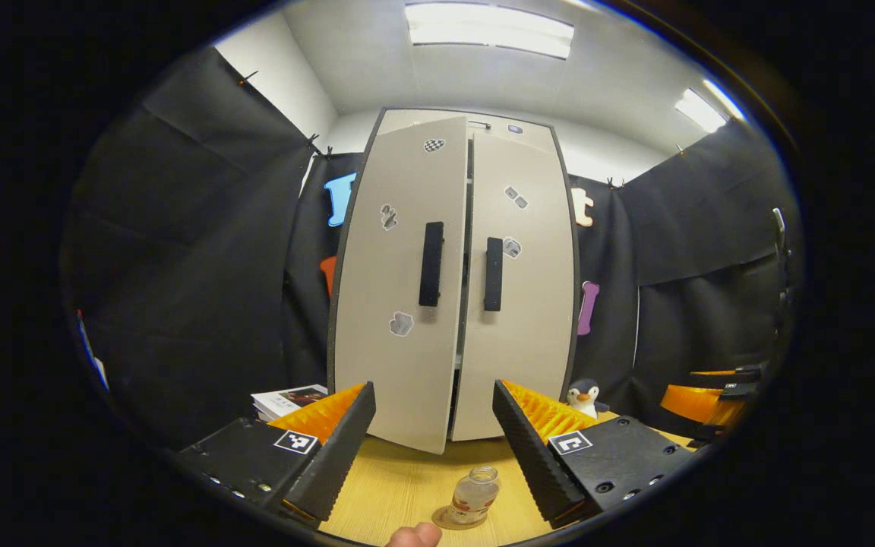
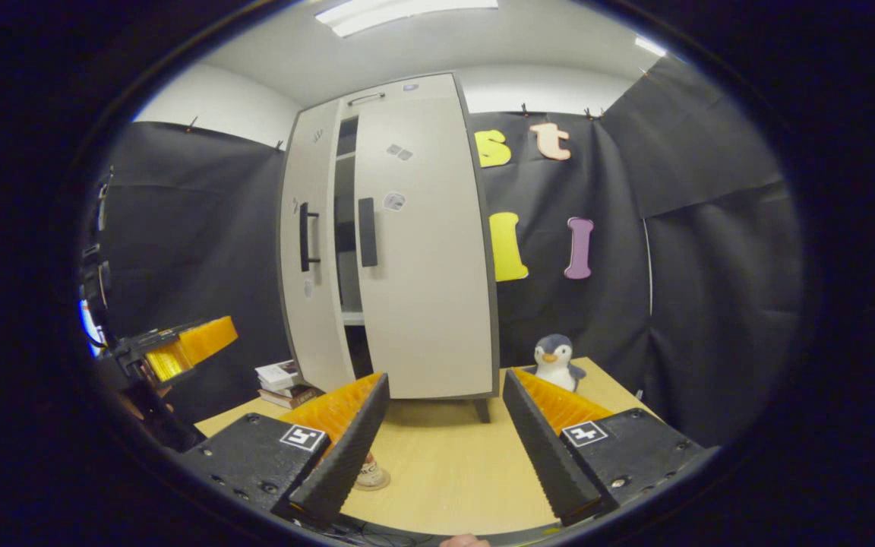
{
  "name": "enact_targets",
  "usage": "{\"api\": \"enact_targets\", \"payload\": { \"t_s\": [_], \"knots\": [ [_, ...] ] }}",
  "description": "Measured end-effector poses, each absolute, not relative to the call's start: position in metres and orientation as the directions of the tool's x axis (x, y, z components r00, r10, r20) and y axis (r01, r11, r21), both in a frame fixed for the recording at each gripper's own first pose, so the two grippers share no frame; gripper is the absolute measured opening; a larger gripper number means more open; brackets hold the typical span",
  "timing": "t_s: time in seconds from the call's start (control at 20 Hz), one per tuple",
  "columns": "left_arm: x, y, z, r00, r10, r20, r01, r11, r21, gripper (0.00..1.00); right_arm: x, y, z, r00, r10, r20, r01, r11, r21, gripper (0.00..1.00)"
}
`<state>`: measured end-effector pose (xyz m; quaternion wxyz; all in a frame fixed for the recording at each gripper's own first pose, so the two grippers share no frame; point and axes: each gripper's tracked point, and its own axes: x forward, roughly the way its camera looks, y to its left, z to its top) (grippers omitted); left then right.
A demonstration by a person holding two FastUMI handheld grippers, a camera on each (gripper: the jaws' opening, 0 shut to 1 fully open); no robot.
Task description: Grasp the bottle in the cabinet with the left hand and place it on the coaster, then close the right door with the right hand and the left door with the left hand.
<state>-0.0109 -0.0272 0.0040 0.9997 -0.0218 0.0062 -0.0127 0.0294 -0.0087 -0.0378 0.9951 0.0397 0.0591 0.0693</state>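
The grey cabinet stands ahead on the wooden table [image 1: 399, 486]. Its left door [image 1: 399, 281] hangs slightly ajar, while the right door [image 1: 517, 281] sits flush. In the right gripper view a dark gap with a shelf shows between the left door [image 2: 312, 243] and the right door [image 2: 422, 251]. A small clear bottle [image 1: 475, 494] stands upright on the round coaster [image 1: 449, 521], between and below my left gripper's fingers. My left gripper [image 1: 433, 395] is open and holds nothing. My right gripper [image 2: 446, 380] is open too, and the bottle [image 2: 369, 472] peeks out from behind its left finger.
A toy penguin [image 1: 585, 395] stands at the cabinet's right foot. A stack of books [image 1: 289, 399] lies at its left. The right gripper [image 1: 711, 399] shows at the far right of the left gripper view, the left gripper [image 2: 179, 342] at the left of the right one. A person's fingertip [image 1: 415, 535] shows at the bottom.
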Motion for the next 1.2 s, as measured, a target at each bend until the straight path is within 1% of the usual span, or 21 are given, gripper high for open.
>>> {"api": "enact_targets", "payload": {
  "t_s": [0.1, 0.15, 0.2, 0.45, 0.55, 0.6, 0.65, 0.7, 1.2],
  "knots": [
    [-0.003, -0.029, 0.003, 1.000, -0.031, -0.006, 0.031, 0.999, -0.024, 0.95, 0.032, -0.011, -0.034, 0.985, 0.135, -0.109, -0.128, 0.989, 0.068, 0.98],
    [0.000, -0.029, 0.002, 0.999, -0.035, -0.010, 0.035, 0.999, -0.020, 0.99, 0.032, -0.011, -0.032, 0.986, 0.135, -0.102, -0.129, 0.989, 0.069, 0.98],
    [0.001, -0.029, 0.001, 0.999, -0.036, -0.011, 0.036, 0.999, -0.023, 0.95, 0.032, -0.011, -0.028, 0.987, 0.135, -0.090, -0.128, 0.989, 0.077, 0.98],
    [-0.004, -0.032, -0.007, 0.999, -0.035, -0.042, 0.032, 0.997, -0.069, 0.95, 0.024, -0.016, -0.030, 0.990, 0.111, -0.091, -0.103, 0.991, 0.084, 0.98],
    [-0.004, -0.032, -0.009, 0.998, -0.037, -0.047, 0.033, 0.997, -0.066, 0.95, 0.023, -0.018, -0.033, 0.989, 0.108, -0.104, -0.099, 0.992, 0.082, 1.00],
    [-0.005, -0.032, -0.009, 0.998, -0.034, -0.046, 0.031, 0.998, -0.057, 0.95, 0.023, -0.020, -0.032, 0.989, 0.107, -0.104, -0.099, 0.991, 0.086, 0.98],
    [-0.004, -0.030, -0.007, 0.999, -0.031, -0.042, 0.028, 0.998, -0.048, 0.90, 0.023, -0.021, -0.030, 0.989, 0.105, -0.103, -0.096, 0.991, 0.092, 0.98],
    [-0.005, -0.030, -0.007, 0.999, -0.028, -0.039, 0.027, 0.999, -0.041, 0.94, 0.024, -0.021, -0.029, 0.989, 0.105, -0.100, -0.095, 0.991, 0.098, 0.98],
    [-0.005, -0.037, -0.005, 0.998, -0.048, -0.034, 0.046, 0.997, -0.054, 0.94, 0.020, -0.020, -0.026, 0.991, 0.101, -0.087, -0.090, 0.989, 0.121, 0.98]
  ]
}}
